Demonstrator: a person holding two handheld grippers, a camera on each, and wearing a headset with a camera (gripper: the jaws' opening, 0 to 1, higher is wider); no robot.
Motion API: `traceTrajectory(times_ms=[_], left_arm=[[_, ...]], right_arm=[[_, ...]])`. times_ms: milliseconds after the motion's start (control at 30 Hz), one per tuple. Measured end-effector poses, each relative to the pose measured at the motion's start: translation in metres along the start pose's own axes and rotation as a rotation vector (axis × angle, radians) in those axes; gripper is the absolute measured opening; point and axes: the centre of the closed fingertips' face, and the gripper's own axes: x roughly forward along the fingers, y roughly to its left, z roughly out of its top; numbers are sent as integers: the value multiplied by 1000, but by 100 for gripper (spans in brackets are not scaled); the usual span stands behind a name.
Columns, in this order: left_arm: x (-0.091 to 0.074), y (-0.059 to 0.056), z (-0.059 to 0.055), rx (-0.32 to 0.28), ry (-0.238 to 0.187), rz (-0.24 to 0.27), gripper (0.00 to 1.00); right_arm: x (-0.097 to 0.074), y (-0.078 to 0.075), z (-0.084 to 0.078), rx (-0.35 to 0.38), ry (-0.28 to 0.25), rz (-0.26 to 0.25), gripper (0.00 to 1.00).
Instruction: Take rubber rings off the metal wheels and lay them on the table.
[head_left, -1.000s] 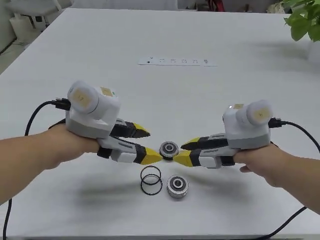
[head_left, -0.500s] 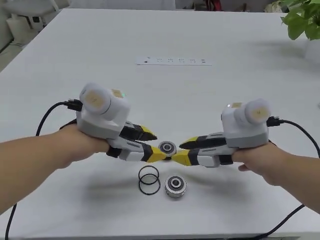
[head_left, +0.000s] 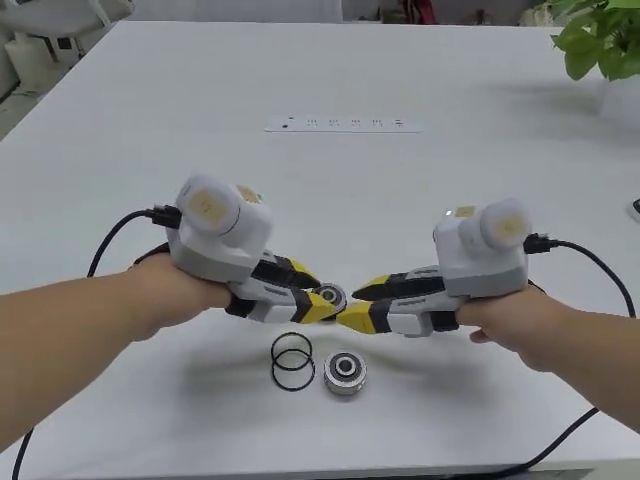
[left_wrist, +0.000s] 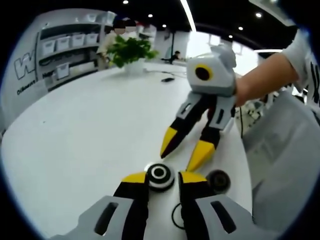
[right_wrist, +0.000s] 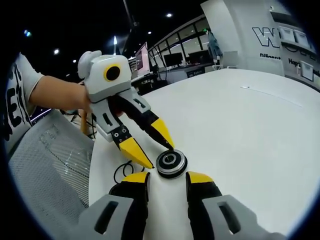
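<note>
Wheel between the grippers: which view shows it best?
Right gripper view: the wheel shows whole and large just ahead of its jaws. The left gripper view shows it between its own jaw tips; the head view shows it small, partly hidden.

Open-plan office or lab, shelves of bins (left_wrist: 70, 50), monitors (right_wrist: 175, 59), potted plant (left_wrist: 130, 50).

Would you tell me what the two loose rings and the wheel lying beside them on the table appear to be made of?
The loose rings look like black rubber: thin, matte, with no glint. The wheel beside them looks like polished metal, since its rim shines bright silver. The dark band around its hub may be a seal, but that is too small to tell.
</note>
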Motion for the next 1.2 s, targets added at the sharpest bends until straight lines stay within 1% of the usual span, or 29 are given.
traceTrajectory(times_ms=[100, 167, 267, 367, 433, 500, 600, 733, 833, 933, 1100, 1200], left_arm=[[2, 2, -2, 9, 11, 9, 21], [5, 4, -1, 22, 13, 16, 20], [5, 6, -2, 25, 18, 25, 19], [5, 7, -2, 32, 23, 43, 16], [5, 8, -2, 46, 30, 63, 14], [6, 7, -2, 48, 31, 65, 14], [5, 10, -2, 49, 27, 74, 14], [5, 8, -2, 48, 30, 85, 13], [5, 7, -2, 46, 31, 88, 13], [5, 7, -2, 41, 32, 90, 13], [5, 8, -3, 41, 36, 97, 13], [5, 8, -3, 42, 38, 100, 13]], right_arm=[[-1, 0, 0, -1, 0, -3, 25], [-1, 1, 1, -1, -3, -4, 25], [-1, 1, 1, -5, -1, -5, 25], [-1, 0, 1, -5, -4, -12, 25], [-1, -1, 1, -5, -6, -17, 25], [0, -1, 2, -7, -7, -22, 25], [2, 0, 2, -11, -9, -28, 26], [7, 0, 1, -20, -1, -41, 25], [10, -2, 1, -28, 5, -57, 27], [12, -2, 2, -34, 6, -62, 29], [17, 0, 1, -54, 29, -72, 27], [16, -1, 1, -59, 33, -83, 25]])
